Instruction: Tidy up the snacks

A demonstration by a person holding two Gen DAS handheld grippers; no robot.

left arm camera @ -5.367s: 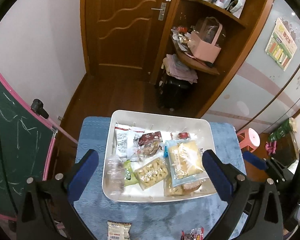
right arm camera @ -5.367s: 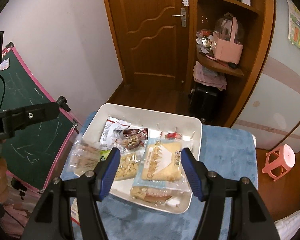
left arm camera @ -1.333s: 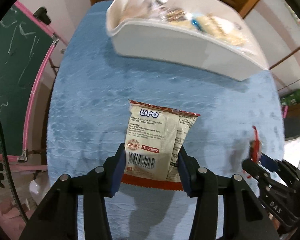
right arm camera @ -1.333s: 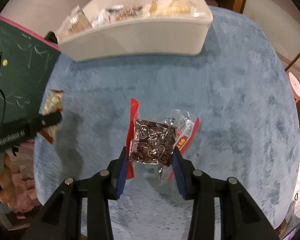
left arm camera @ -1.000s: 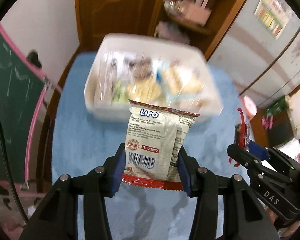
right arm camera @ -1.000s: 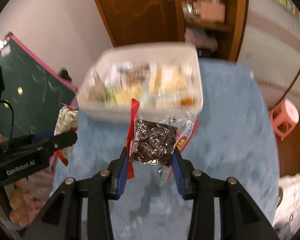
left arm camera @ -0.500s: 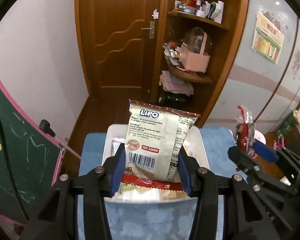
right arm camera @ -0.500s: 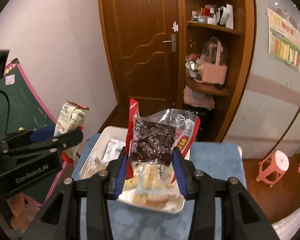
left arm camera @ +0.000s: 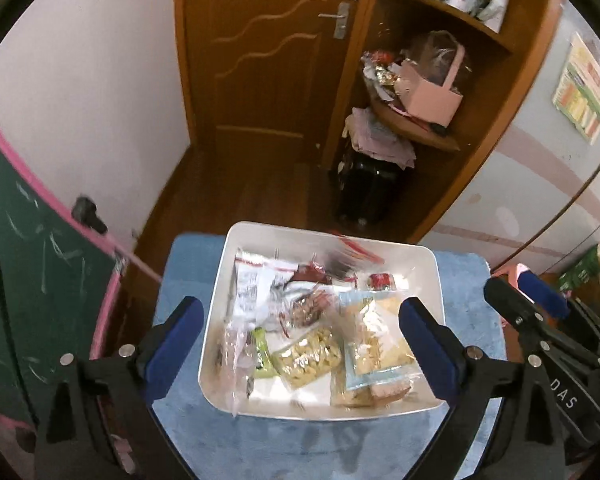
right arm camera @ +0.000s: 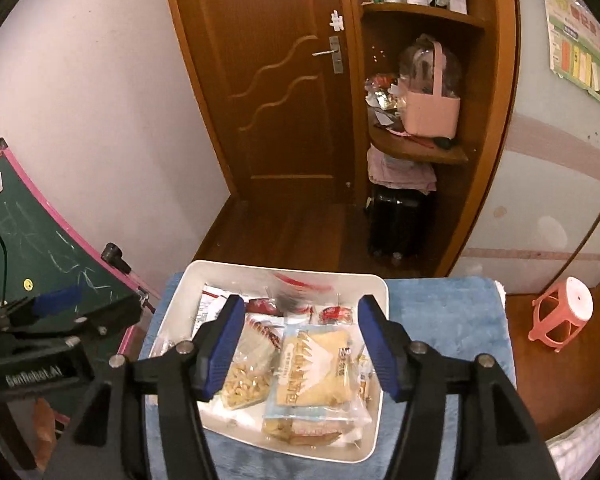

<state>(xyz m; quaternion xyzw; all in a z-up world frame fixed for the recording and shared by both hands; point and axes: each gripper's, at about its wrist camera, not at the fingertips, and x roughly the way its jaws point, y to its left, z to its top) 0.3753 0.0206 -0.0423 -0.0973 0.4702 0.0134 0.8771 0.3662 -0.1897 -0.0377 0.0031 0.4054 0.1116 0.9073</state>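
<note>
Both our tongs hang over the white tray point(left arm camera: 428, 280) on the blue-covered desk point(left arm camera: 332, 440). The left tongs point(left arm camera: 300, 344) are opening wide with nothing between them; the right tongs point(right arm camera: 300, 344) are opening too, also empty. The snacks point(right arm camera: 312, 364) lie piled in the tray, and a blurred red-edged packet point(left arm camera: 340, 256) sits near its far wall. We see no packet on the bare cloth, so the gathering looks nearly done, though the near desk is hidden. The tray sits close to the desk's far edge; open cloth remains to its right.
</note>
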